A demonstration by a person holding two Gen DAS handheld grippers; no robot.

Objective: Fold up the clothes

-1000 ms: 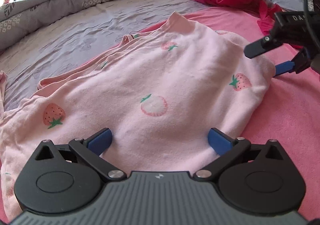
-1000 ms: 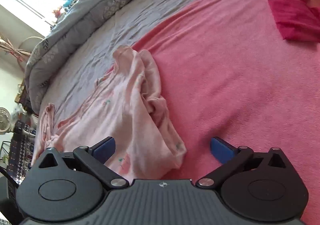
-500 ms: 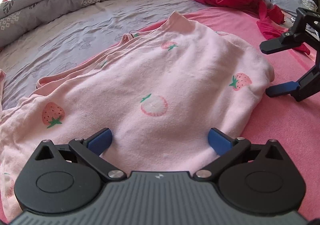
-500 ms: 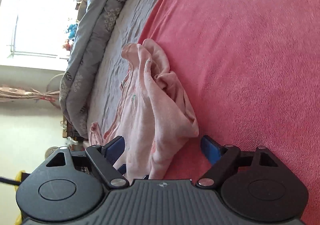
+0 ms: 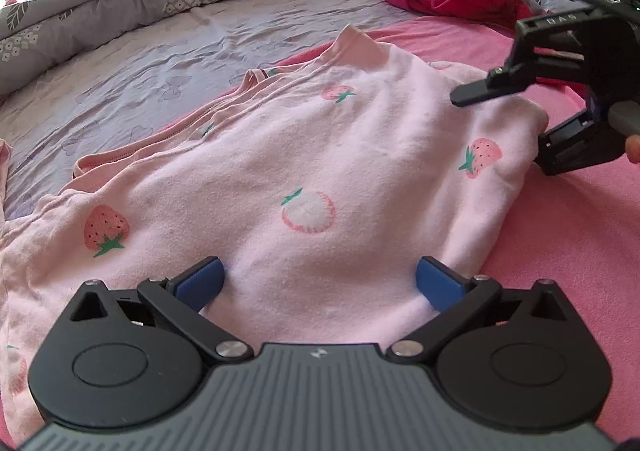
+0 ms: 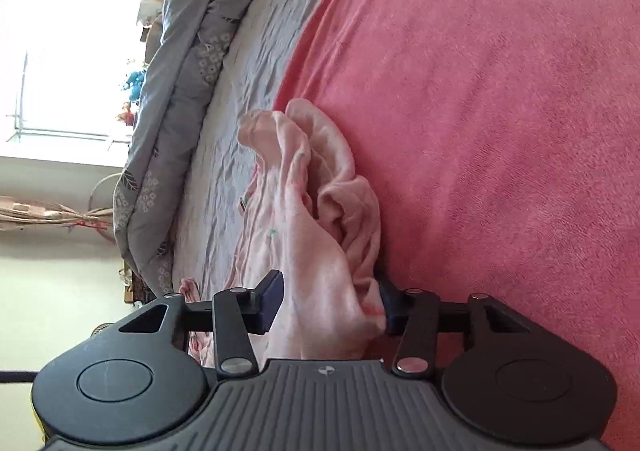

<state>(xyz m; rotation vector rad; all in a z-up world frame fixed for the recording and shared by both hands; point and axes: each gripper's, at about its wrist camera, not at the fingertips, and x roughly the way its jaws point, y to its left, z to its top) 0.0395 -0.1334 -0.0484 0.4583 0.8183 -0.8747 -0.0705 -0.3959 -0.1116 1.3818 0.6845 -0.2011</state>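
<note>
The pale pink strawberry-print cotton garment lies spread on the bed, half on the grey-lilac sheet and half on the pink fleece blanket. The left gripper is unchanged over its near hem, released, fingers wide apart. The right gripper has rolled onto its side in the last second and closed from wide open onto the garment's bunched right edge, so a fold or lift looks about to begin. How many layers it has caught is hidden between the pads, and the garment's far left end is cut off.
</note>
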